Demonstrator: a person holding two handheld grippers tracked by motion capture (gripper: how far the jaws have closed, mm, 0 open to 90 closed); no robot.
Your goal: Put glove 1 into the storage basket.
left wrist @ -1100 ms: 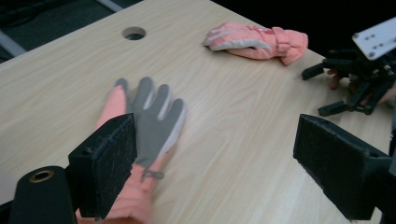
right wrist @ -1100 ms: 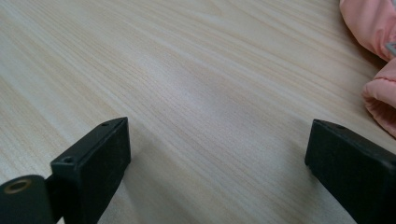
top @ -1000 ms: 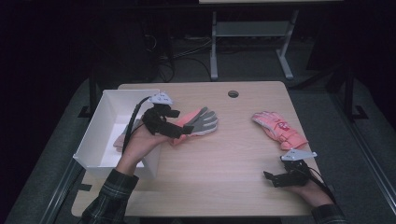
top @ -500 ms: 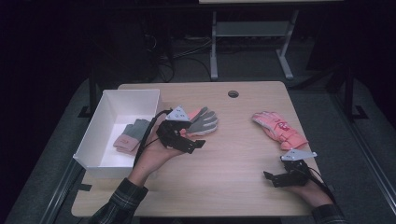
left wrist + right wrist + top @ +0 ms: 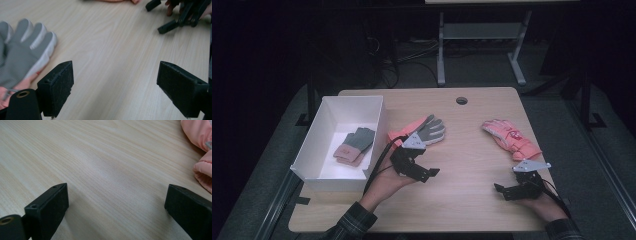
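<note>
A grey-and-pink glove lies palm-up near the table's middle; in the left gripper view that glove is at the left. A pink glove lies at the right; its edge borders the right gripper view. Another grey-and-pink glove rests inside the white box. My left gripper is open and empty, just in front of the middle glove. My right gripper is open and empty over bare wood, in front of the pink glove.
The white box stands along the table's left edge. A round cable hole sits near the far edge. The right gripper appears far off in the left gripper view. Bare wood lies between the two grippers.
My left gripper has moved from the box's right wall rightward and toward the person, uncovering the glove in the box. The right gripper has stayed put.
</note>
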